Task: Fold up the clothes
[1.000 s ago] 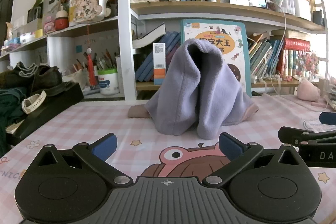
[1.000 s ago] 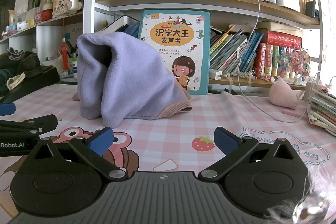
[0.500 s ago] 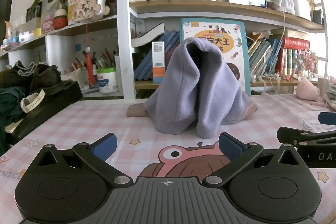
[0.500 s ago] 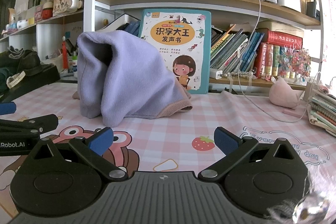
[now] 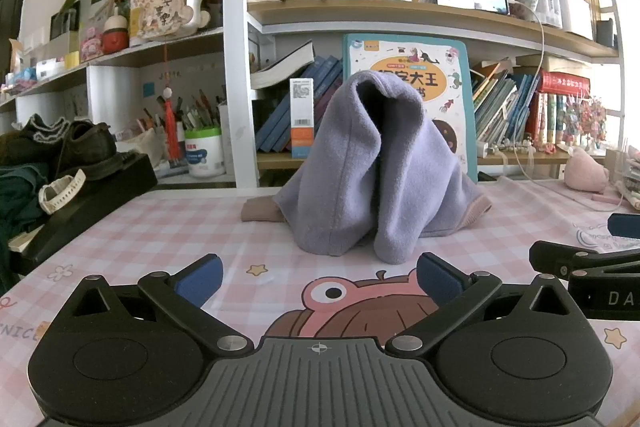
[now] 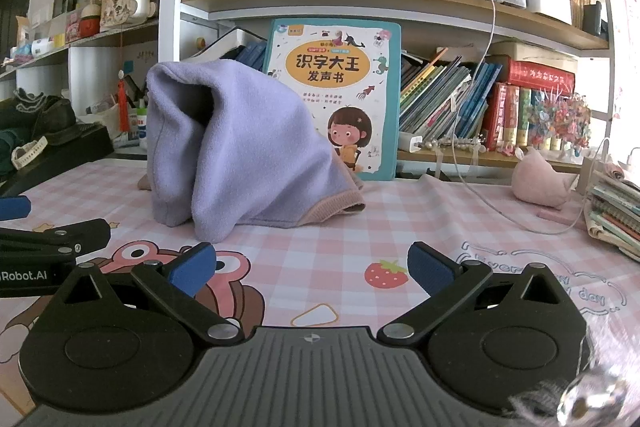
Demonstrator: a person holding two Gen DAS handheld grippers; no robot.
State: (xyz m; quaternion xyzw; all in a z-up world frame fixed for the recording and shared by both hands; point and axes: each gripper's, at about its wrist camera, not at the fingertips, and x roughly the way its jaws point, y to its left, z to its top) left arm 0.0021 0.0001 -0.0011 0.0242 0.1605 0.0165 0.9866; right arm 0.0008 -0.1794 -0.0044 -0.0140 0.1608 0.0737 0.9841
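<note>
Garment (image 5: pixel 372 175) stood heaped, unfolded, ahead of both: left hand-held gripper (image 5: pixel 319 277) and right hand-held gripper (image 6: pixel 312 269) agape, empty, poised for grasping.

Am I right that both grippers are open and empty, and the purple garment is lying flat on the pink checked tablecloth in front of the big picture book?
Not quite: the purple garment is not flat; it stands bunched in a tall peaked heap, as the right wrist view shows. The rest holds: left gripper and right gripper are open and empty, and the heap sits on the pink checked tablecloth before the picture book.
</note>
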